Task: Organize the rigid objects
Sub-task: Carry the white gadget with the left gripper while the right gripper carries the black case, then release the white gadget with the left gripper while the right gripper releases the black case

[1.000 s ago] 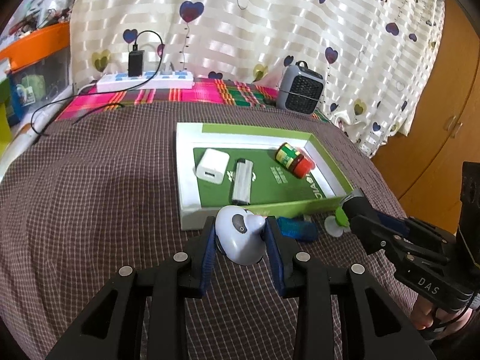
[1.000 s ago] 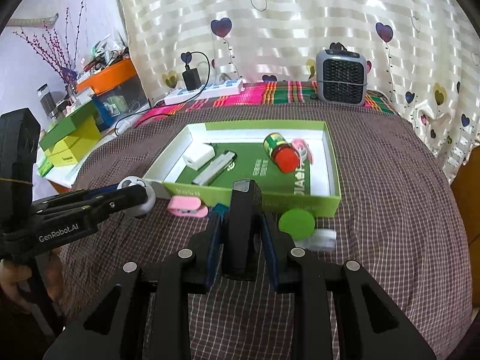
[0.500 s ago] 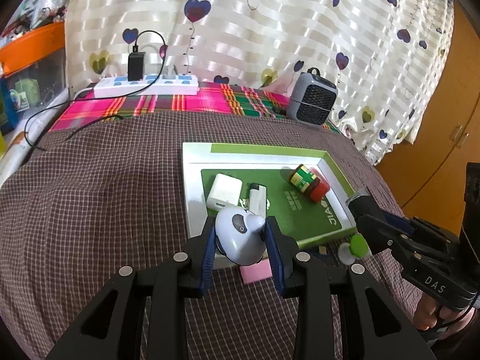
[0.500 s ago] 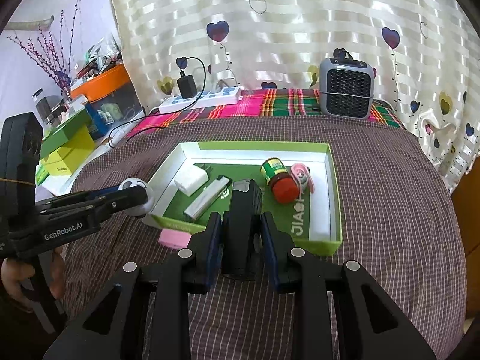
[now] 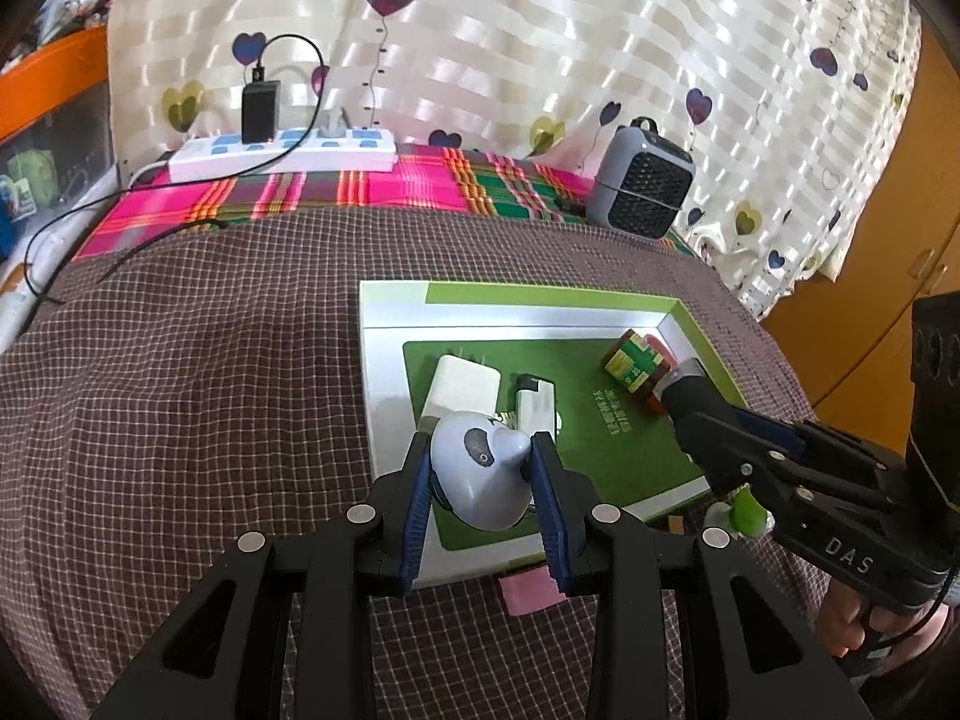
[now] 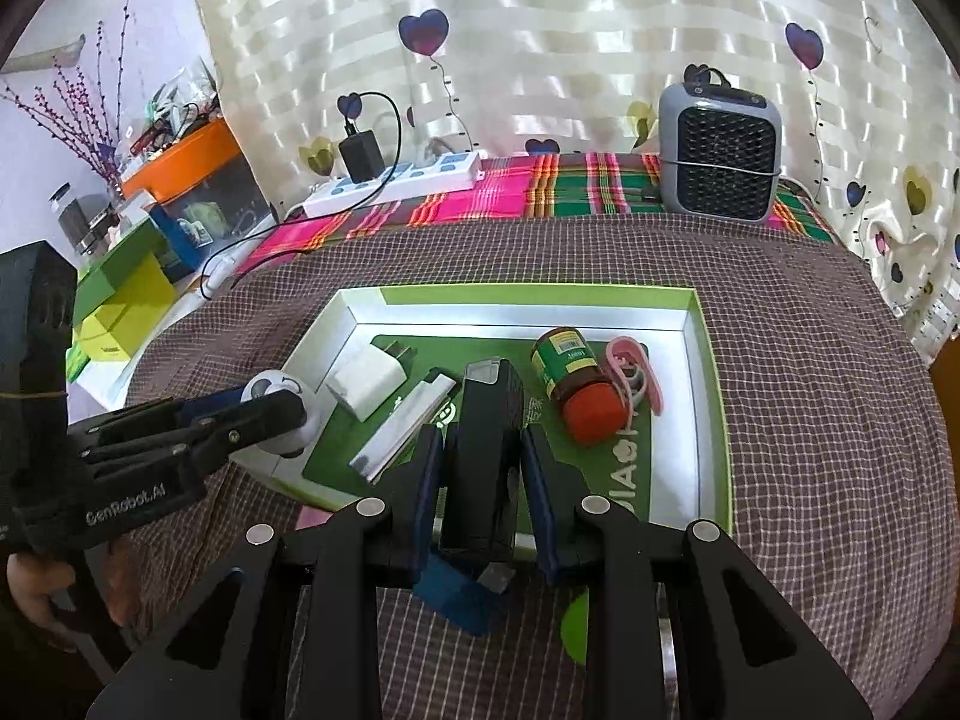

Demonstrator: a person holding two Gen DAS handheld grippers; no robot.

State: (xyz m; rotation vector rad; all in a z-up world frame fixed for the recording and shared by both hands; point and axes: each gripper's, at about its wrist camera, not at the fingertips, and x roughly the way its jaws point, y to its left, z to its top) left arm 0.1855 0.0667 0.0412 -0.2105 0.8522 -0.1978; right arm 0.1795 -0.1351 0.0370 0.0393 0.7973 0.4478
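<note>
My left gripper (image 5: 480,483) is shut on a pale blue-grey rounded gadget (image 5: 480,477) and holds it over the near left part of the green-and-white tray (image 5: 384,324). My right gripper (image 6: 483,468) is shut on a black box-shaped device (image 6: 483,456) over the tray's near edge (image 6: 711,420). In the tray lie a white charger (image 6: 366,381), a white lighter-shaped stick (image 6: 402,423), a red-capped jar (image 6: 576,387) and a pink clip (image 6: 636,375). The left gripper also shows in the right wrist view (image 6: 282,414).
On the checked cloth before the tray lie a pink eraser (image 5: 531,594), a blue object (image 6: 459,591) and a green round lid (image 6: 576,627). A grey mini heater (image 6: 717,162) and a white power strip (image 6: 396,183) stand at the back. Boxes sit at the left (image 6: 120,300).
Both grippers have moved forward with their objects, from in front of the tray to over its near part. The pink eraser and blue object now lie behind the fingertips.
</note>
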